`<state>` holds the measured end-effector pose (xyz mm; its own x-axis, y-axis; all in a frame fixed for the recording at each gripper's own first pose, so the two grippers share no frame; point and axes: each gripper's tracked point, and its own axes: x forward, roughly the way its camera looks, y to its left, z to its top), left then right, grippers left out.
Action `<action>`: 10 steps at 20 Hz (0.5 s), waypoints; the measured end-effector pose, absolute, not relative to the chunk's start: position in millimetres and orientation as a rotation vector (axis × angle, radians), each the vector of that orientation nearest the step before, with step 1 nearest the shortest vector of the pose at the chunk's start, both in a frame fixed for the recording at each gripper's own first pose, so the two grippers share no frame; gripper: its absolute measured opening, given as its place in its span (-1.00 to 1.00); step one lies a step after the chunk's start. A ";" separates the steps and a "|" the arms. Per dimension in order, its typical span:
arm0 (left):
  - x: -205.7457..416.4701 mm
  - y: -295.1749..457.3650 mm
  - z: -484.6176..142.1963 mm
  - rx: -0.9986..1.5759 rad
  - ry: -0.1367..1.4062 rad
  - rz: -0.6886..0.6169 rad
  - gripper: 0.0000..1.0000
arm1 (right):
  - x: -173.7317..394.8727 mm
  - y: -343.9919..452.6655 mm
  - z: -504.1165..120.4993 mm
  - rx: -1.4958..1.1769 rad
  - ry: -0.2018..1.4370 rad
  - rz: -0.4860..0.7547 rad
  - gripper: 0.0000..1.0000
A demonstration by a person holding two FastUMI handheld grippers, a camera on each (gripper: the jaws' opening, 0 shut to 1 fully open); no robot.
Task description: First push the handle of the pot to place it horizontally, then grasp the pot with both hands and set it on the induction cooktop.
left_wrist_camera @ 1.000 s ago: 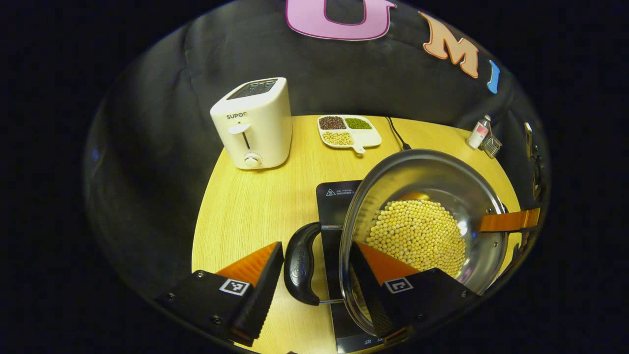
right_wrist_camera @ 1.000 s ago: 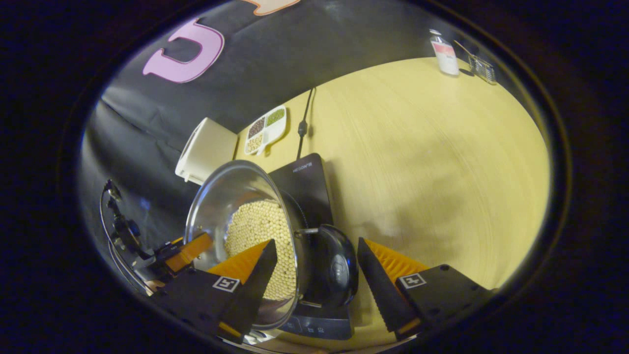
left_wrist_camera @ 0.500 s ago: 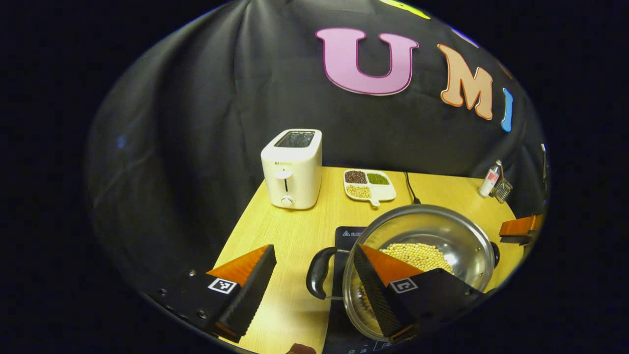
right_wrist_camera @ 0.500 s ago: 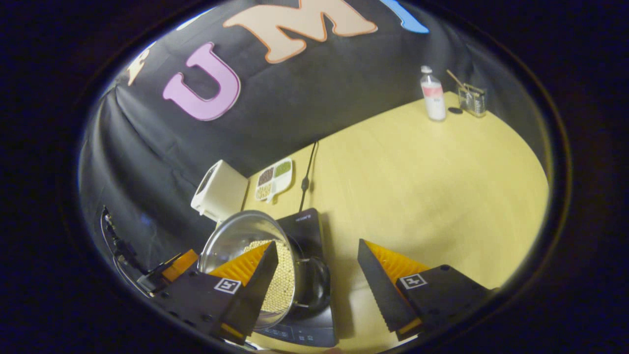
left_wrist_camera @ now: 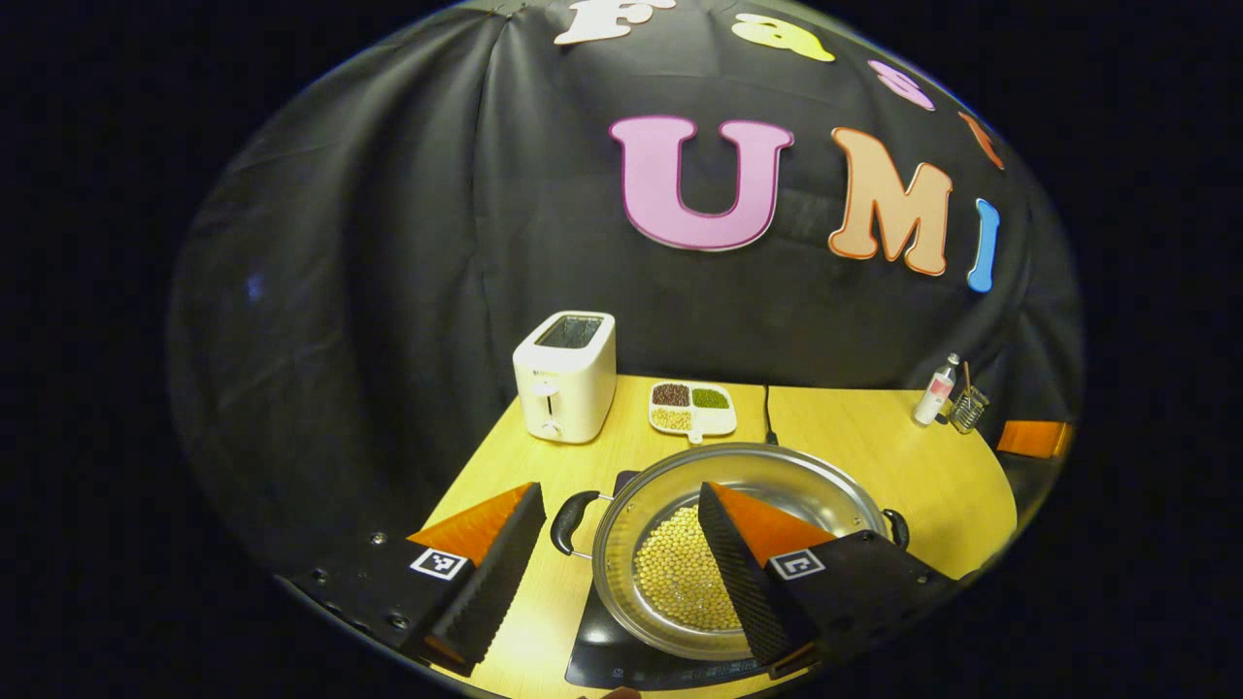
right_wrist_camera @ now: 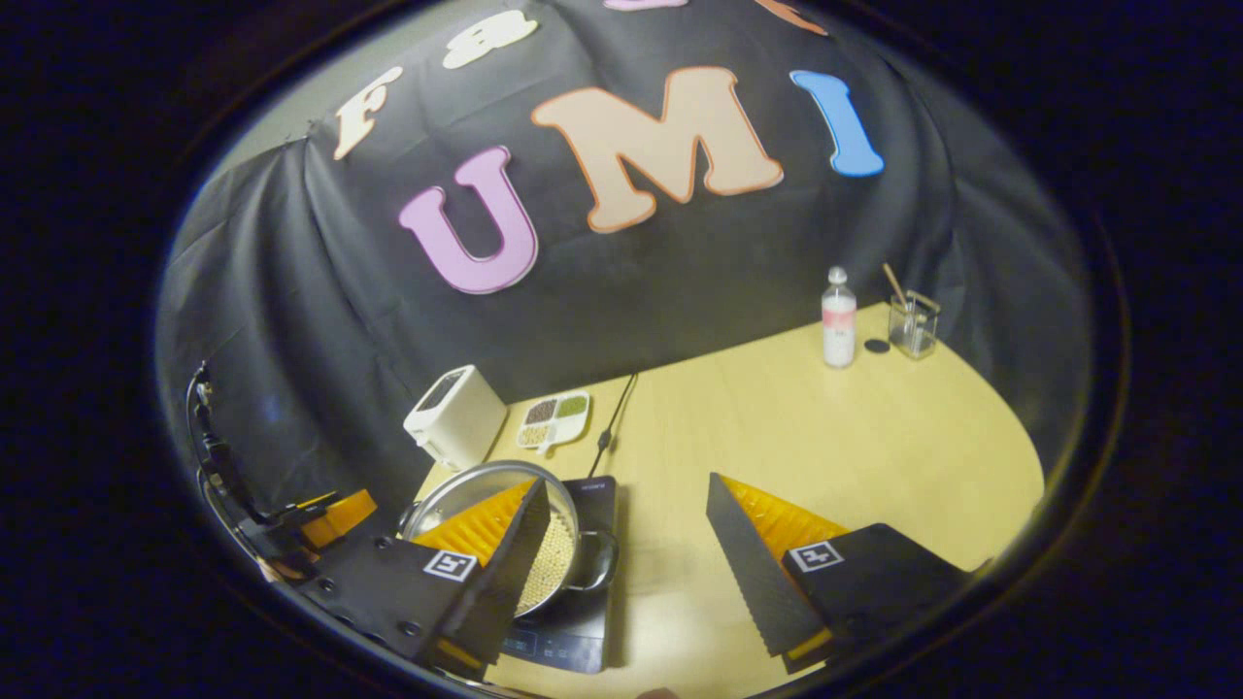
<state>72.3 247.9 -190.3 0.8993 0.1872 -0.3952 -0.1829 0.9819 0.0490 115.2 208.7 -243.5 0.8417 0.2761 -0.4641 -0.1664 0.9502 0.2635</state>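
Pot (left_wrist_camera: 738, 505) of soybeans (left_wrist_camera: 680, 573) sits on the induction cooktop (left_wrist_camera: 621, 660) near my table's (left_wrist_camera: 855, 456) front edge; left gripper (left_wrist_camera: 621, 563) and right gripper (right_wrist_camera: 631, 553) jaws spread, holding nothing.

Open tabletop (right_wrist_camera: 825, 427) right of cooktop (right_wrist_camera: 592, 607), toaster (left_wrist_camera: 564, 376) and bean tray (left_wrist_camera: 691, 408) behind
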 end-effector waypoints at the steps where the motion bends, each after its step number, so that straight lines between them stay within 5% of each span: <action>1: 66.1 236.5 -176.8 0.033 0.391 0.194 0.93 | 112.0 203.3 -230.3 0.213 0.496 0.252 0.99; 6: 42.5 154.6 -103.7 0.025 0.251 0.219 0.92 | 99.2 164.3 -169.3 0.213 0.396 0.346 0.83; 7: 40.0 138.7 -94.0 0.028 0.228 0.229 0.92 | 97.1 154.2 -156.9 0.218 0.374 0.361 1.00; 8: 36.5 125.1 -85.3 0.039 0.204 0.240 0.92 | 96.4 141.9 -145.6 0.216 0.348 0.370 0.83; 10: 31.1 97.0 -66.8 0.047 0.153 0.262 0.86 | 93.7 114.9 -130.5 0.191 0.311 0.379 0.82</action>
<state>31.1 97.0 -66.8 0.9544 0.2613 -0.1441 -0.2542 0.9649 0.0661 93.7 114.9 -130.5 0.8825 0.3909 -0.2615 -0.3328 0.9119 0.2400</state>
